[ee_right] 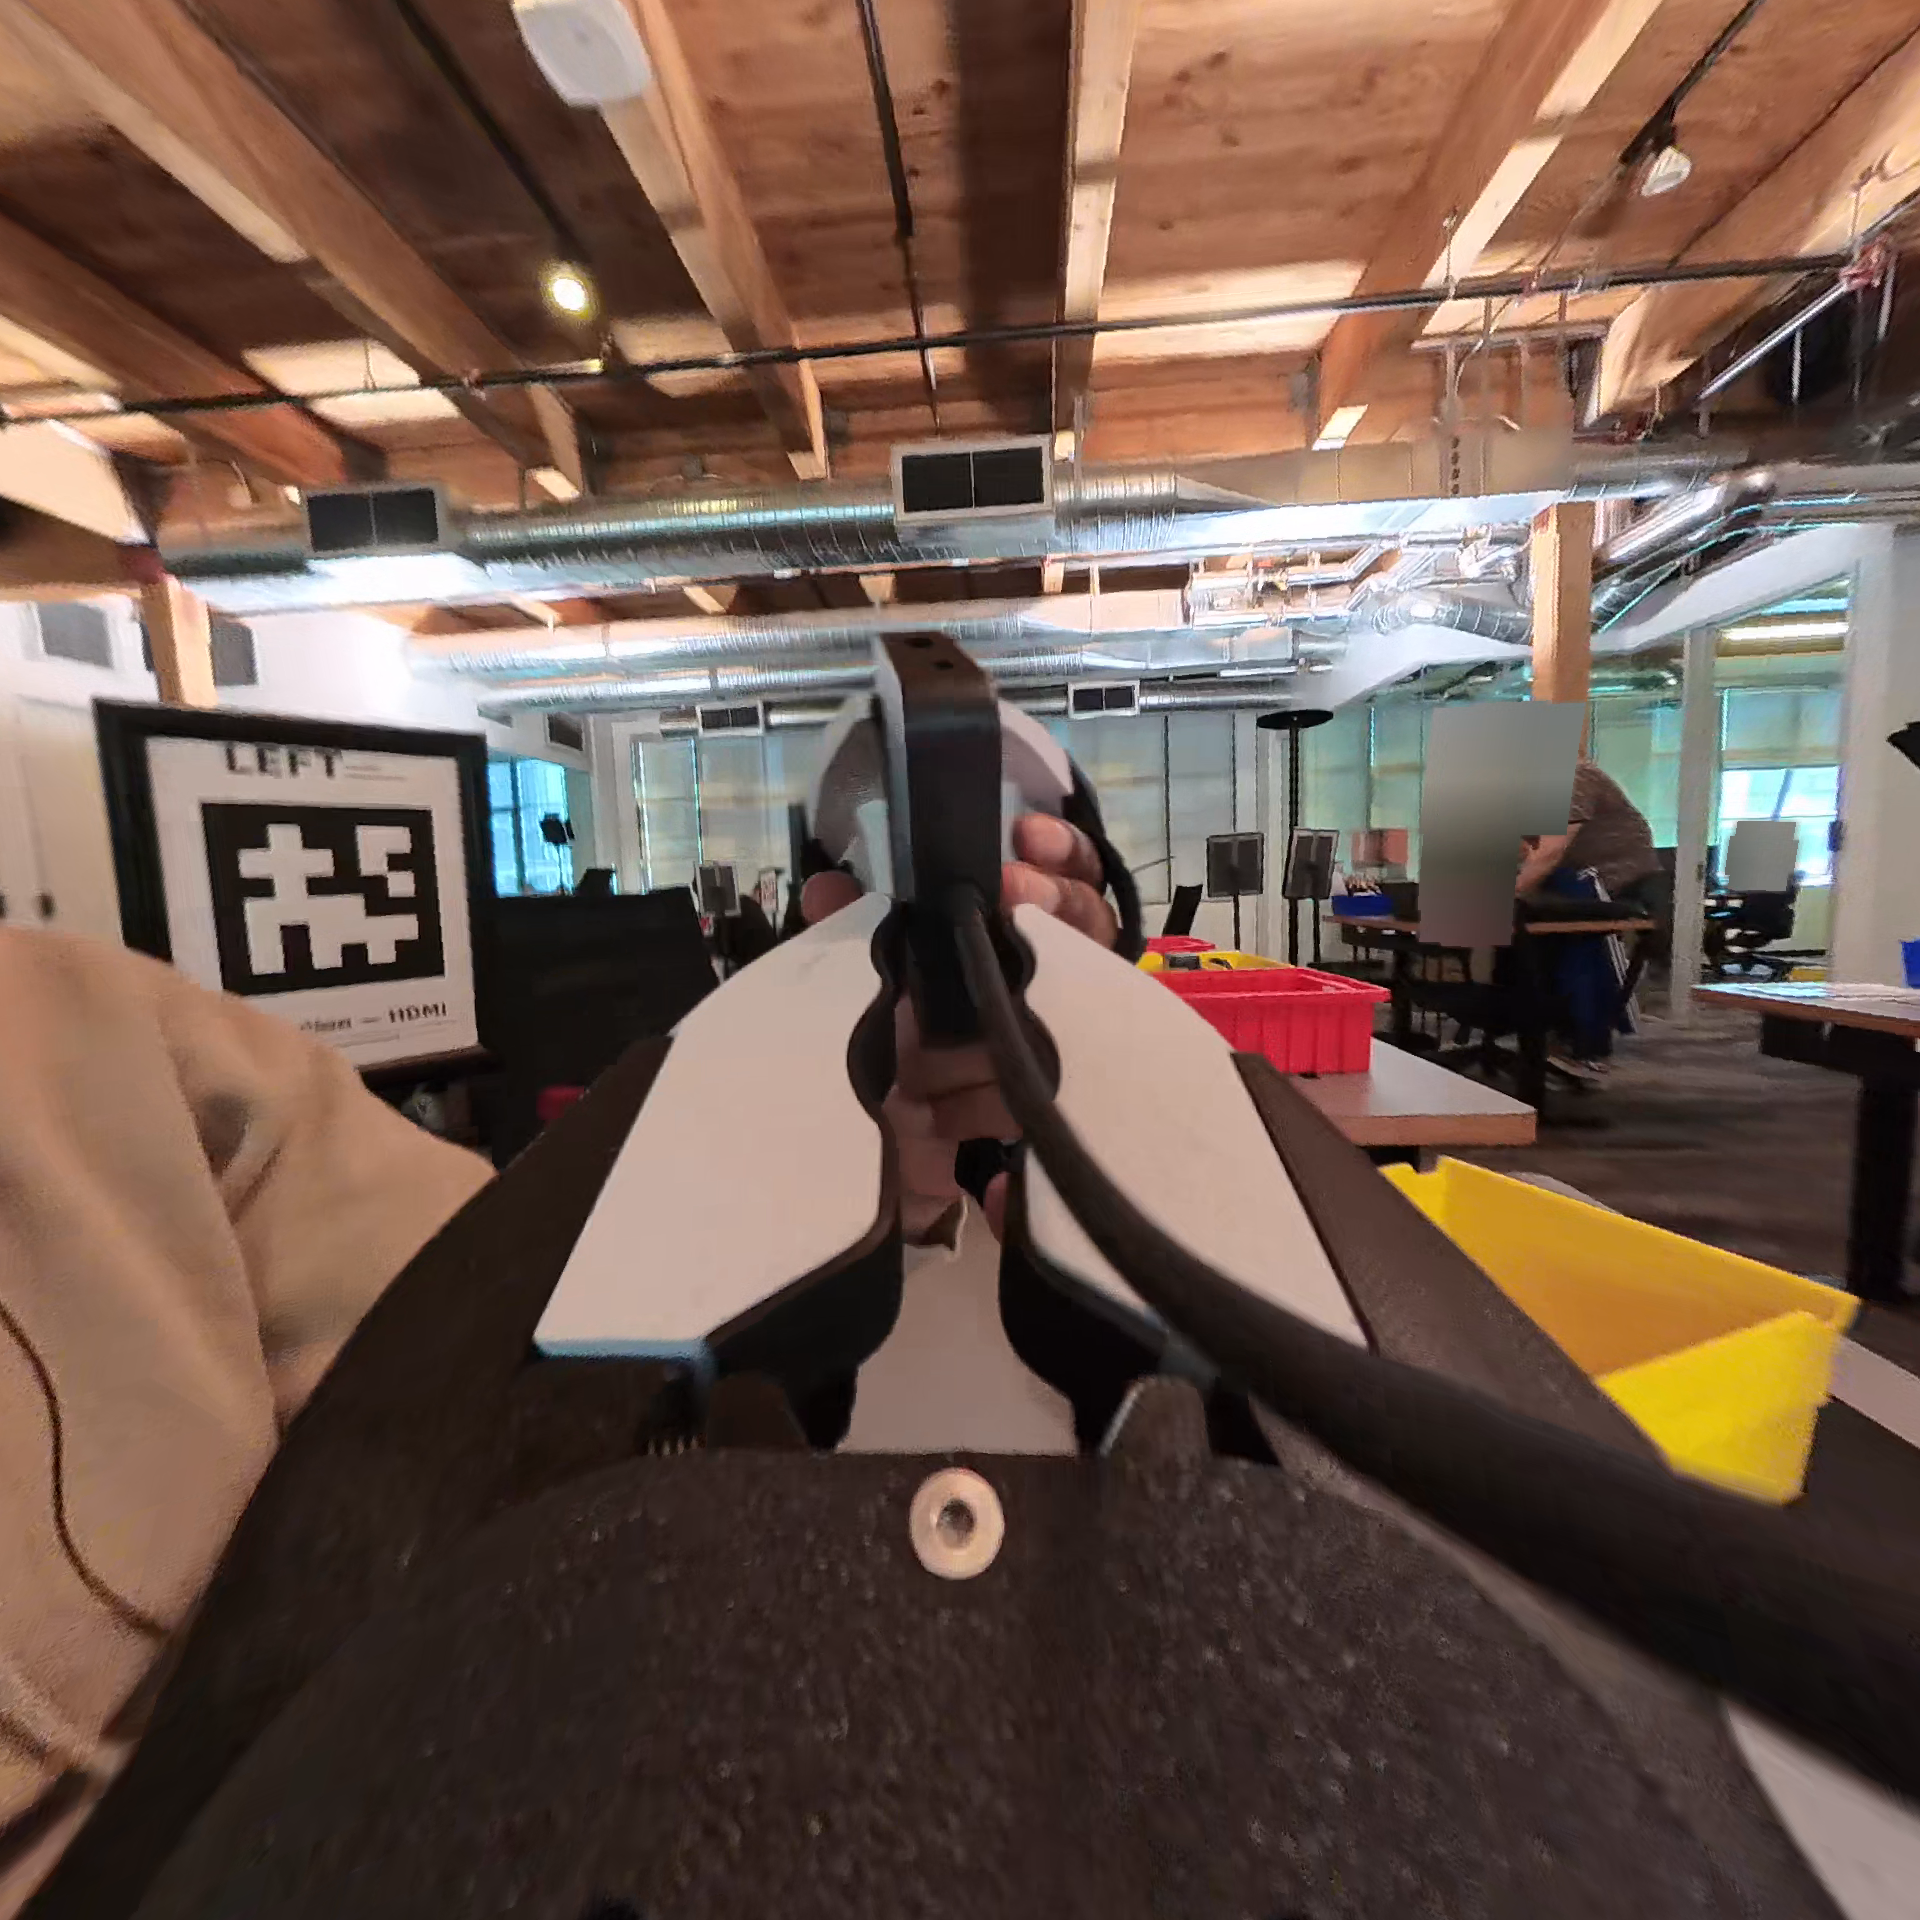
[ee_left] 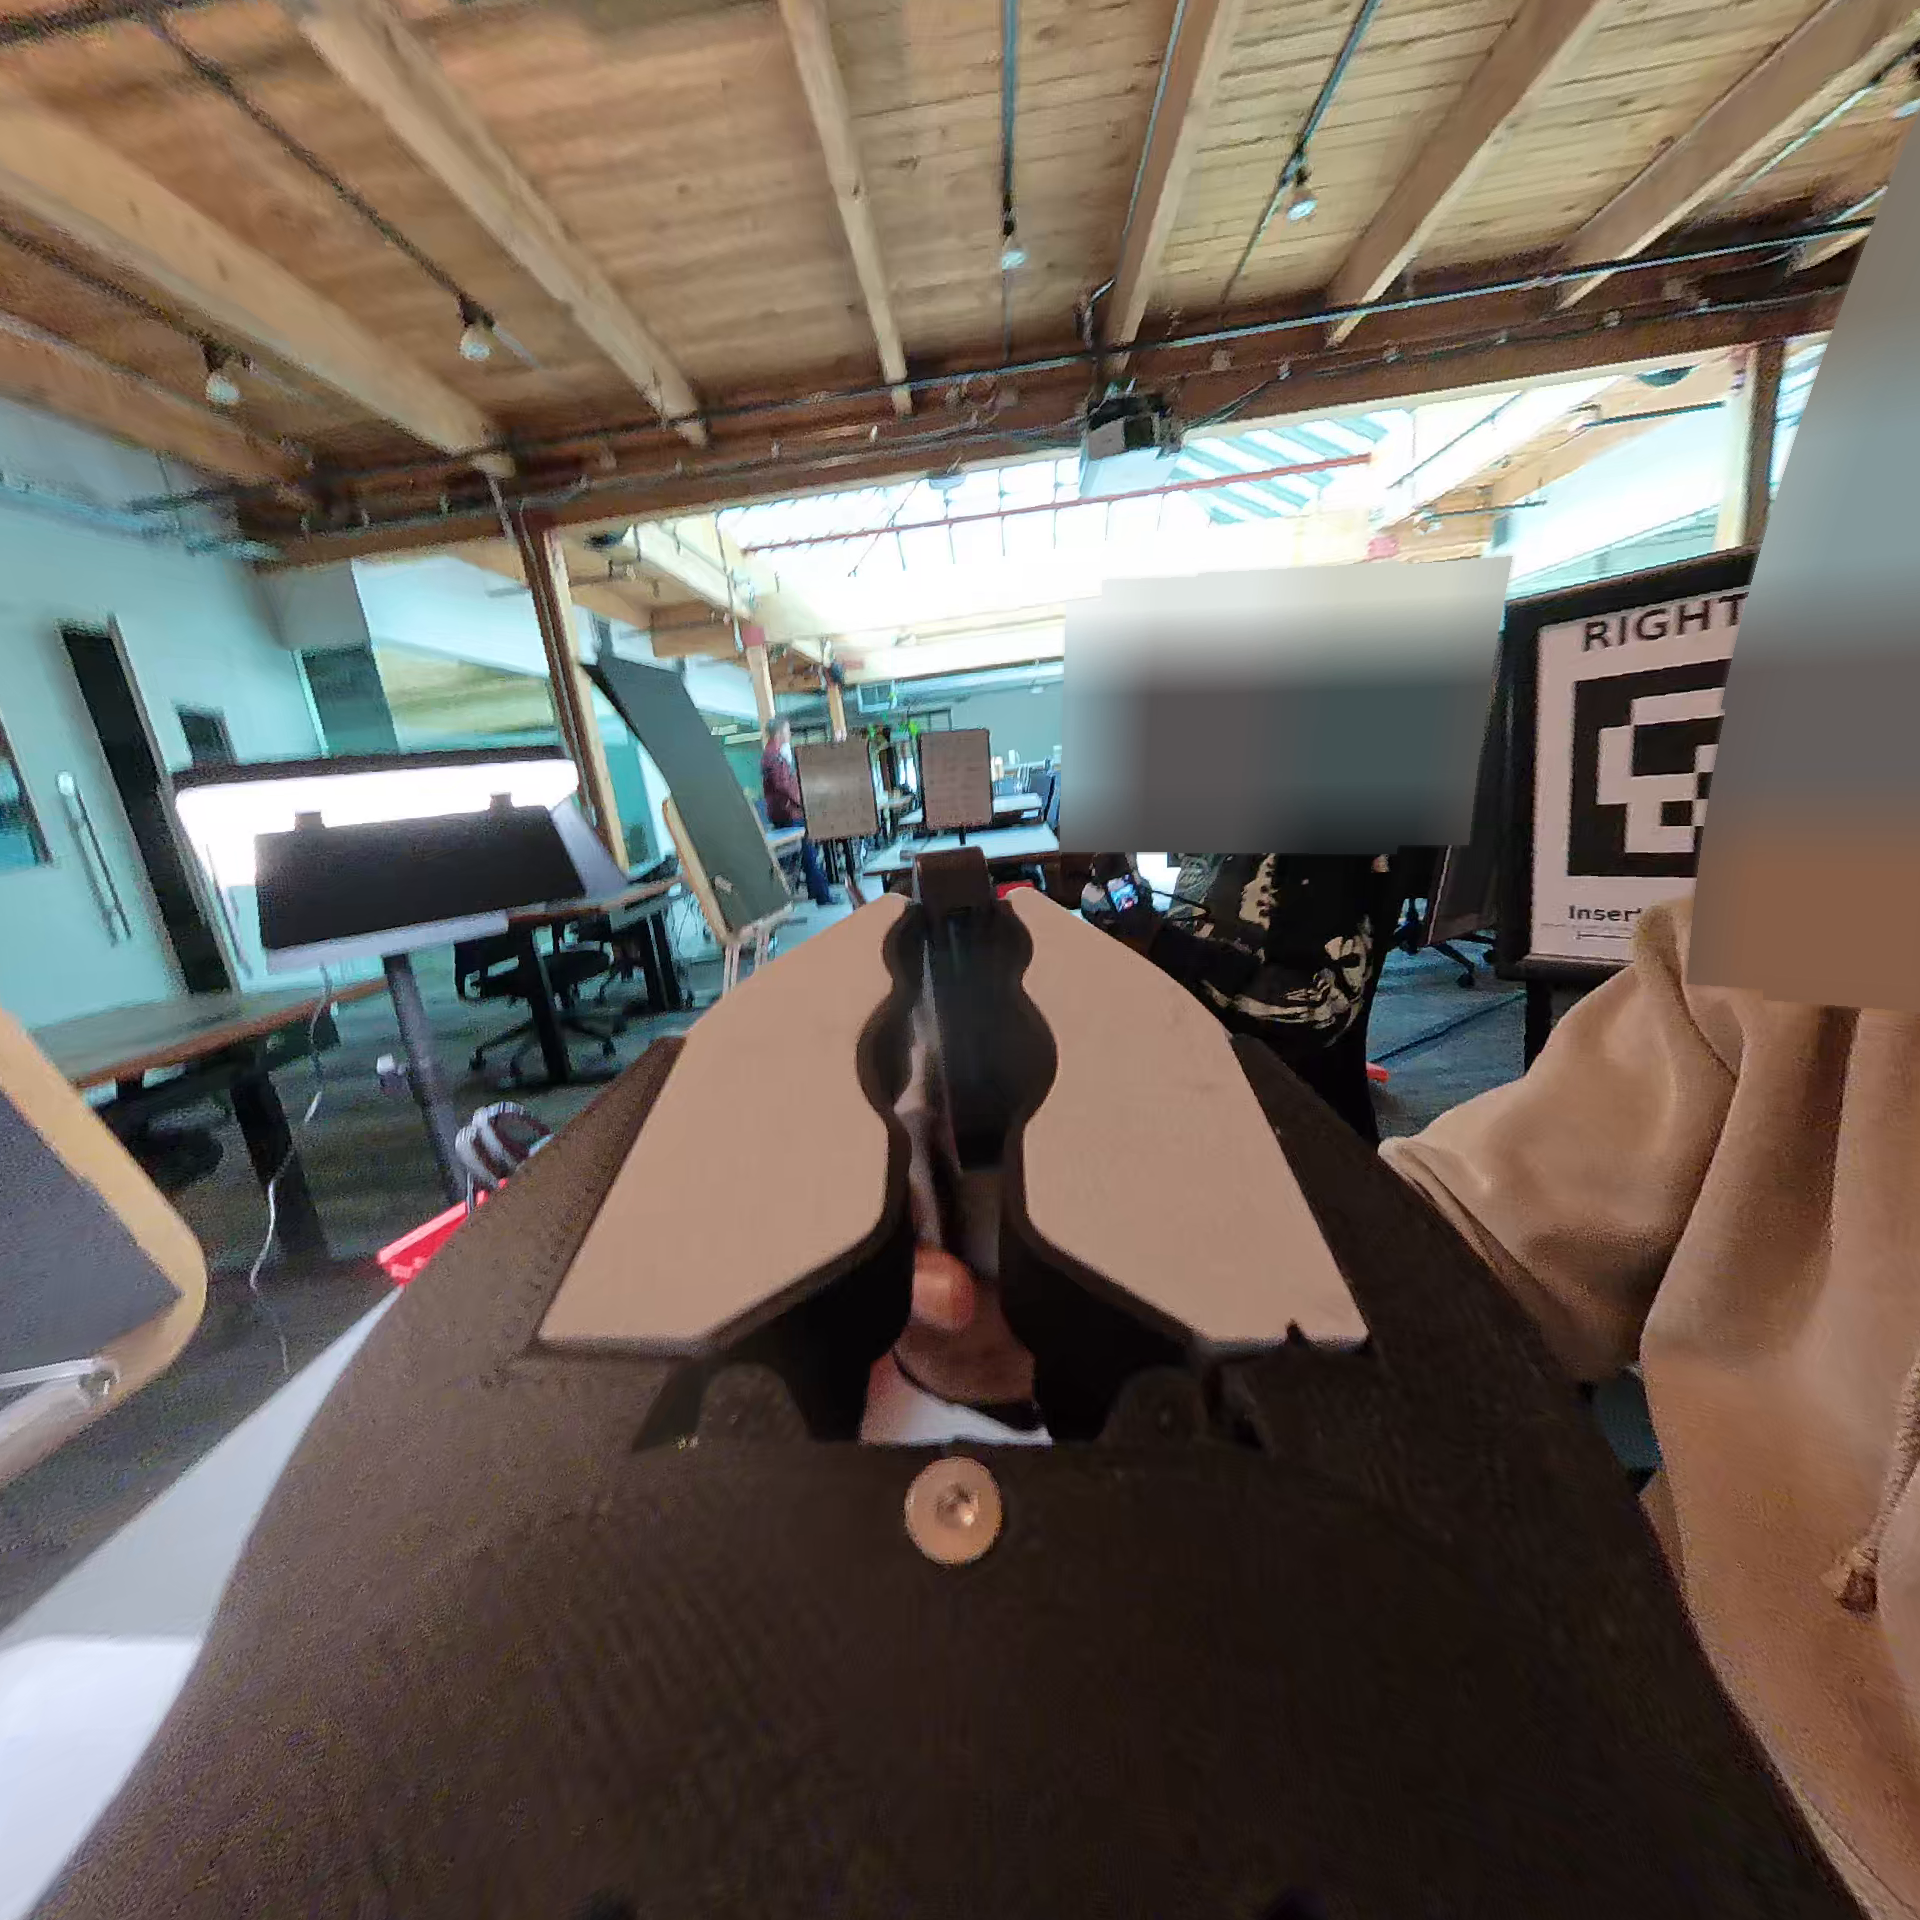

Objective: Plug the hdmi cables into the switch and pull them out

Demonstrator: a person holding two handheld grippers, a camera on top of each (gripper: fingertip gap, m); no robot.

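My left gripper [ee_left: 954, 909] is shut on a thin black piece [ee_left: 961, 1039] held edge-on between its white pads; it looks like the hdmi switch, but I cannot tell for sure. My right gripper [ee_right: 945, 920] is shut on a black plug body [ee_right: 940, 769] that sticks up past its fingertips. A thick black hdmi cable [ee_right: 1195, 1278] runs from it back over the right pad toward the camera. The two grippers face each other at close range. The left gripper's white fingers [ee_right: 847, 790] and the hand [ee_right: 1049, 852] holding it show just behind the plug.
A beige sleeve fills the right of the left wrist view [ee_left: 1714, 1195] and the left of the right wrist view [ee_right: 156, 1143]. A yellow bin [ee_right: 1621, 1299] and a red bin [ee_right: 1278, 997] sit to the right. Framed marker boards [ee_right: 301, 873] [ee_left: 1631, 769] stand behind. Desks and people are farther off. My hands' fingertips stand some 4 centimeters from each other.
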